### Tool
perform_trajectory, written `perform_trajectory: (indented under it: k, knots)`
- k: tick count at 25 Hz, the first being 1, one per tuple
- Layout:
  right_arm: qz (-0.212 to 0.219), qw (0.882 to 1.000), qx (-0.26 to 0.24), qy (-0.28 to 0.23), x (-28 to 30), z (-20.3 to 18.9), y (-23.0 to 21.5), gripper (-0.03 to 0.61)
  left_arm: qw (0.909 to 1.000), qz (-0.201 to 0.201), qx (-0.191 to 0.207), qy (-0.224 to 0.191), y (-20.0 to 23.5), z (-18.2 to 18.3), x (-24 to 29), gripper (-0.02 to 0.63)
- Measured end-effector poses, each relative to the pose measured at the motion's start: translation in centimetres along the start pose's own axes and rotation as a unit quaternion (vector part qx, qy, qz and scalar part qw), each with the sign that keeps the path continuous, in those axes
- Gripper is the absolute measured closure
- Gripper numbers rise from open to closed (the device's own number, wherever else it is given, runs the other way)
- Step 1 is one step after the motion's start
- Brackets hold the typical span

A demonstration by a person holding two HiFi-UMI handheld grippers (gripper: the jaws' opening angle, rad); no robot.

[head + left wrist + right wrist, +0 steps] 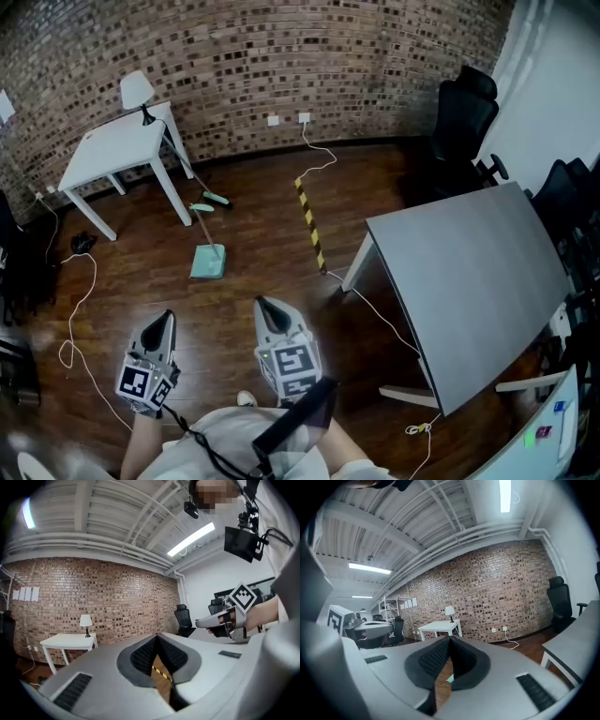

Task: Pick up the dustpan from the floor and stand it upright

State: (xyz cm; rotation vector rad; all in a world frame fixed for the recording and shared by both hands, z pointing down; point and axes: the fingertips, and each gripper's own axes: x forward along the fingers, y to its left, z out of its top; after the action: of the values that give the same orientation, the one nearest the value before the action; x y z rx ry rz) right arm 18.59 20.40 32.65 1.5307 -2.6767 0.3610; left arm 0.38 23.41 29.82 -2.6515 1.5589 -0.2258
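Note:
The teal dustpan (208, 262) lies flat on the wooden floor, and its long handle (199, 223) runs back toward the white table. A sliver of the dustpan (449, 679) shows between the jaws in the right gripper view. My left gripper (169, 317) (157, 635) and right gripper (263, 303) (450, 638) hover side by side at the bottom of the head view, well short of the dustpan. Both point toward it, shut and with nothing in them. Each gripper also appears in the other's view: the right gripper (220, 619) and the left gripper (365, 626).
A white table (122, 145) with a lamp (137, 91) stands by the brick wall. Another teal tool (217, 198) lies near its leg. A yellow-black strip (311, 225) crosses the floor. A grey table (469, 281) and black chairs (464, 122) fill the right. Cables (80, 309) trail at left.

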Motion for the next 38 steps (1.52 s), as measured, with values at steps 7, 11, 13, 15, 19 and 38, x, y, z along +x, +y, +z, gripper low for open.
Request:
perform_trajectory:
  k: [7, 11, 13, 15, 19, 38]
  knots:
    - [0.002, 1.0, -0.021, -0.009, 0.2, 1.0, 3.3, 0.598, 0.9997, 0.009, -0.021, -0.013, 2.0, 0.2, -2.1, 0.623]
    - [-0.005, 1.0, -0.028, -0.01, 0.3, 1.0, 3.8, 0.6, 0.9996, -0.002, -0.02, -0.019, 2.0, -0.1, -2.2, 0.623]
    - [-0.007, 0.999, -0.031, -0.011, 0.4, 1.5, 3.7, 0.6, 0.9996, -0.007, -0.016, -0.023, 1.9, 0.2, -2.1, 0.623]
    - [-0.004, 0.999, -0.042, -0.006, 0.5, 1.7, 4.0, 0.6, 0.9996, -0.008, -0.013, -0.025, 2.2, 0.4, -2.3, 0.623]
    - [-0.002, 0.998, -0.053, 0.015, 1.2, 2.5, 4.8, 0.6, 0.9996, -0.006, -0.013, -0.025, 3.9, 0.1, -2.1, 0.623]
    - [-0.009, 0.998, -0.059, 0.019, 2.6, 2.0, 5.4, 0.6, 0.9992, -0.024, -0.013, -0.03, 4.7, -0.4, -1.2, 0.623]
